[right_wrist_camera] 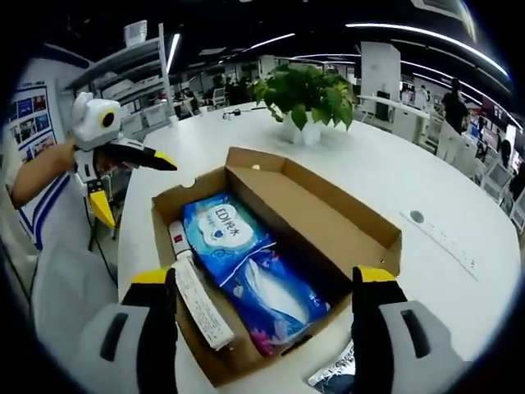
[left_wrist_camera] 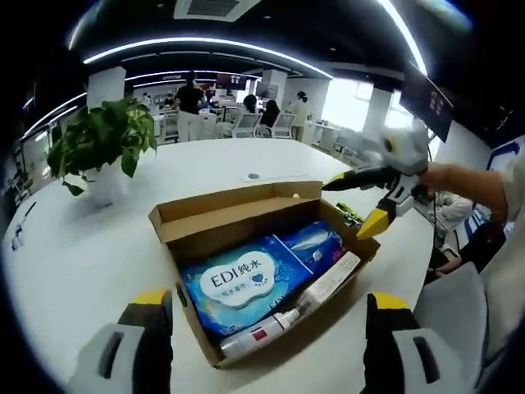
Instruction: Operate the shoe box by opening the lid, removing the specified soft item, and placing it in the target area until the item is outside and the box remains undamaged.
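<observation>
Standing open already, shoe box with blue wipes pack inside, not yet lifted. Hovering near, left gripper and right gripper, jaws spread wide, holding nothing.

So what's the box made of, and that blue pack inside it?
The box looks like plain brown cardboard: dull, with folded flaps and raw edges. The blue pack seems to be soft, shiny plastic film, since light glints off its wrinkled printed surface.

Left gripper jaws spread wide, right gripper jaws spread wide
</observation>
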`<action>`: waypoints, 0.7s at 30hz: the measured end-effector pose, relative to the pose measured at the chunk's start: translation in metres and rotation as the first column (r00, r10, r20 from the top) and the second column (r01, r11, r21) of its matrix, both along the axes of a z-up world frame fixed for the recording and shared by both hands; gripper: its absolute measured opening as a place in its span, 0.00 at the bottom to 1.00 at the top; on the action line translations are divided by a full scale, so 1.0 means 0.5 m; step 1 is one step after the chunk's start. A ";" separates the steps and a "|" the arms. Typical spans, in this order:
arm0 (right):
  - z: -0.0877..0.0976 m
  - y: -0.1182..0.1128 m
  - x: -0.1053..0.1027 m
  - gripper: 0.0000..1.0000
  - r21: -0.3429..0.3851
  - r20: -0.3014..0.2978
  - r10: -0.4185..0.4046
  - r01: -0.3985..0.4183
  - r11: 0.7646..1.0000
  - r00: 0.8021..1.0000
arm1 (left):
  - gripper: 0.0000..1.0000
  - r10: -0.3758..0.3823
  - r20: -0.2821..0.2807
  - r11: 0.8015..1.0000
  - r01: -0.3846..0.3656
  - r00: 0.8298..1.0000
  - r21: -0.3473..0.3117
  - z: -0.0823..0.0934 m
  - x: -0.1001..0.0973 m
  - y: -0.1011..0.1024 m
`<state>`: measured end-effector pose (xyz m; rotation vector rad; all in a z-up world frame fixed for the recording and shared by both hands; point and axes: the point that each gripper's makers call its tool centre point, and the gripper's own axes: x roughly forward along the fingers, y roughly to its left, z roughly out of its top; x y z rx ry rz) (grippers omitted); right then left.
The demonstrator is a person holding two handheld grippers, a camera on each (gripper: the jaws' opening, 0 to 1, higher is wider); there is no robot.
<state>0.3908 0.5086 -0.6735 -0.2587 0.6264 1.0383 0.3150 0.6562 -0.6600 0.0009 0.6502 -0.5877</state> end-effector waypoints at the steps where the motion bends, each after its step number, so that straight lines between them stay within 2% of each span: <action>1: -0.002 0.004 0.000 0.82 0.001 -0.005 0.002 -0.002 1.000 1.000 | 1.00 0.004 -0.002 1.000 -0.004 1.000 0.000 -0.003 -0.002 0.004; 6: -0.021 0.033 -0.002 0.79 -0.004 -0.027 0.021 -0.021 1.000 0.999 | 1.00 0.022 -0.004 1.000 -0.022 1.000 0.003 -0.013 -0.010 0.016; 11: -0.037 0.054 -0.001 0.73 -0.008 -0.048 0.025 -0.026 1.000 0.999 | 1.00 0.047 -0.014 0.999 -0.047 0.999 0.002 -0.025 -0.021 0.029; 17: -0.051 0.081 0.002 0.64 -0.008 -0.073 0.024 -0.025 1.000 0.997 | 0.90 0.066 -0.028 0.998 -0.066 0.997 0.000 -0.034 -0.031 0.045; 21: -0.067 0.096 0.004 0.61 -0.020 -0.095 0.025 -0.027 0.999 0.995 | 0.88 0.084 -0.029 0.996 -0.085 0.996 -0.010 -0.036 -0.031 0.053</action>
